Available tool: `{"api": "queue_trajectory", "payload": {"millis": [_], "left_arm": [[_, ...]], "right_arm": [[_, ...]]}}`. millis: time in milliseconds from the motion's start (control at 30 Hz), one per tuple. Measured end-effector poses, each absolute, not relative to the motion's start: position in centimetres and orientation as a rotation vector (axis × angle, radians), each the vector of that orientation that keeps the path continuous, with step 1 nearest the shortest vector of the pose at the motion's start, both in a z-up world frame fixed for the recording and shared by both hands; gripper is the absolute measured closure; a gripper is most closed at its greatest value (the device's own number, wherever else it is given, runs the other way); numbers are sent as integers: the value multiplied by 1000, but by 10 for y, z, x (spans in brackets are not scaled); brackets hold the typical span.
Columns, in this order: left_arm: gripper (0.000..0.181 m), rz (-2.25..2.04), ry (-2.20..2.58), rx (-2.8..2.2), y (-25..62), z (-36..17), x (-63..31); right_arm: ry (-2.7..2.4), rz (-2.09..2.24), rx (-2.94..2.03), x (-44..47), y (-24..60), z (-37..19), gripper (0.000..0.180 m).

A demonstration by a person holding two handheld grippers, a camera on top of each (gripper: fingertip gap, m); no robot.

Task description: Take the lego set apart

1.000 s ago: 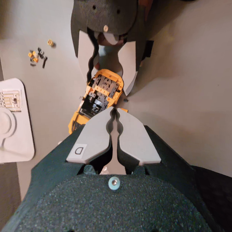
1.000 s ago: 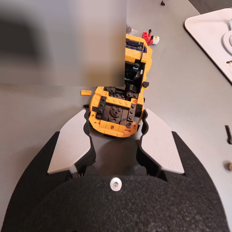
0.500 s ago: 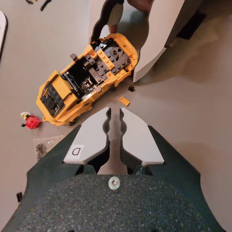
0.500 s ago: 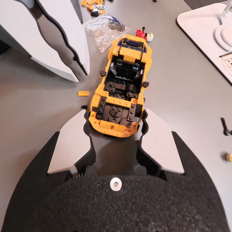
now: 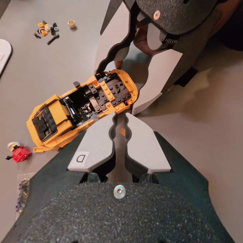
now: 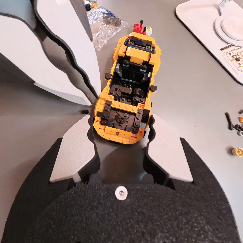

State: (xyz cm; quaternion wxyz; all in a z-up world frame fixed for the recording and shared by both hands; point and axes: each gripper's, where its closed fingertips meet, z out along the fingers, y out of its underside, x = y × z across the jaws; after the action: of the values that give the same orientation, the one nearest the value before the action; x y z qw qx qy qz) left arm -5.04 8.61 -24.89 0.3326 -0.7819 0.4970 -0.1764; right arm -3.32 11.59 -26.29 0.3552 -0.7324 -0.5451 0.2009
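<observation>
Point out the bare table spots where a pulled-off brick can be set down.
Free: the grey table between the yellow car and the white tray, and the stretch right of the left gripper. Crowded: the loose-piece pile, the plastic bag and red minifigure, and around the right gripper at the car's nose.

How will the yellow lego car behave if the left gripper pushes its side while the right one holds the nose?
The yellow lego car looks rigid but brick-built, so a side push may pop parts off. The right gripper straddles only its nose, so the tail could swing. It probably sits on wheels, so it may roll if released. The left gripper is nearly closed beside it.
</observation>
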Motion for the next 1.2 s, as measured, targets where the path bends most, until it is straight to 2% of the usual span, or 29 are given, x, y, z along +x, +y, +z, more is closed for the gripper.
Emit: {"api": "queue_trajectory", "payload": {"millis": [133,633,833,1000,1200], "left_arm": [[181,-442,1302,-2037,89,-249,-50],[181,-483,1335,-2045,89,-247,-53],[171,-451,1265,-1954,95,-229,-54],[180,-454,1251,-2022,95,-240,-49],[181,-494,1203,-2107,94,-241,-49]], "right_arm": [[-1410,513,-1884,-33,116,-263,98],[-1424,509,-1873,-34,115,-263,97],[-1428,518,-1867,-34,115,-263,97],[-1430,511,-1863,-34,115,-264,97],[-1432,510,-1860,-34,115,-264,97]]}}
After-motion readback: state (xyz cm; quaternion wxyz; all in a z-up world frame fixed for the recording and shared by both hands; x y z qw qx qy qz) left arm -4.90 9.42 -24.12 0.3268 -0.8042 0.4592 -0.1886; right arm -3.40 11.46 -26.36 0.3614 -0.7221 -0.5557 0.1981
